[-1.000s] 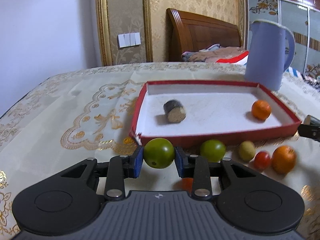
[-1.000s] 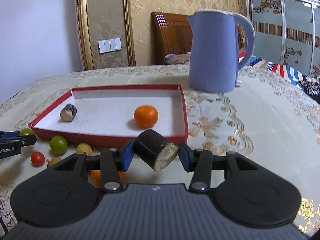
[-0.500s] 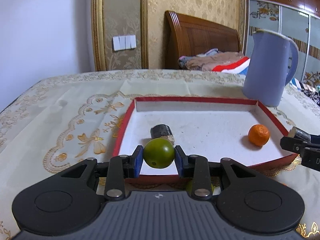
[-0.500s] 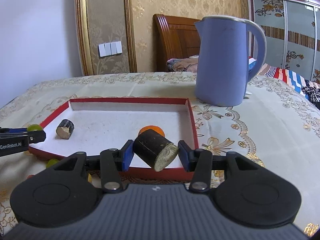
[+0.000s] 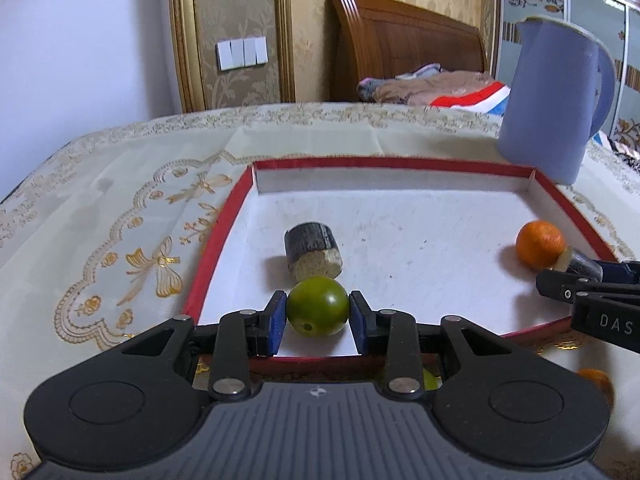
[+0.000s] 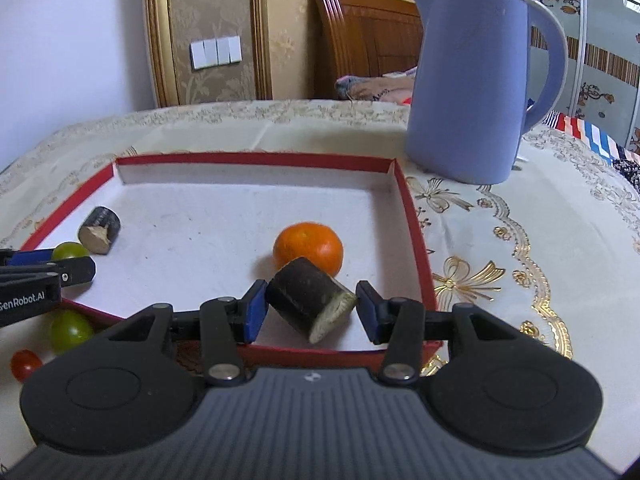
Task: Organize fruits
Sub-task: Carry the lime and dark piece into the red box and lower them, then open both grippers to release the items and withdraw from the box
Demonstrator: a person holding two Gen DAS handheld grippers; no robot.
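Left wrist view: the left gripper [image 5: 318,314] is angled downward over the near left part of the red-rimmed tray [image 5: 224,236], and a green fruit [image 5: 317,306] is clamped between its blue fingers [image 5: 276,320], one pad pressed on each side. Just beyond the fruit, a dark cut cylinder piece [image 5: 314,250] is seen lying on the tray's white floor (its pale cut face turned toward the camera). An orange [image 5: 540,245] sits near the tray's right wall, and the right gripper [image 5: 576,276] is seen reaching in from the right edge beside it.

In the right wrist view, the right gripper [image 6: 311,308] is likewise tilted down over the tray's near right part, and a second dark cylinder piece [image 6: 310,304] is gripped askew between its fingers [image 6: 256,314], pale cut end pointing down and right. The orange [image 6: 308,248] lies directly behind it, close to the right wall [image 6: 412,232]. Open white floor is left across the tray's middle and back. Outside the near left wall, on the bench [image 6: 520,216], a loose green fruit [image 6: 70,330] and a small red fruit [image 6: 25,364] are found. A blue jug [image 6: 476,92] stands beyond the tray's far right corner, apart from it.
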